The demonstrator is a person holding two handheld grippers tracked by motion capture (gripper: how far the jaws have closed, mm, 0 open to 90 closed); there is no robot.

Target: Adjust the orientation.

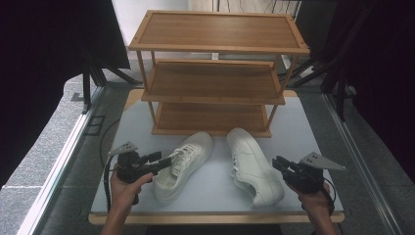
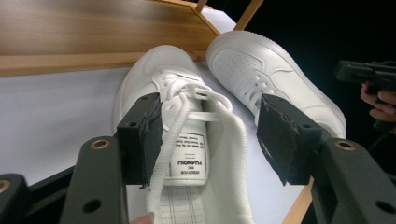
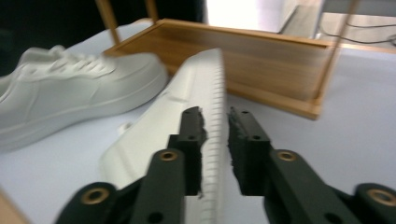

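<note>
The left gripper (image 2: 210, 135) is straddling the left white lace-up sneaker (image 1: 183, 164) with jaws spread; the right gripper (image 3: 215, 140) is pinching the right white sneaker's (image 1: 254, 166) sole edge. Both sneakers are sitting on the pale tabletop (image 1: 303, 127), not yet on the three-tier wooden rack (image 1: 215, 73) beyond
</note>
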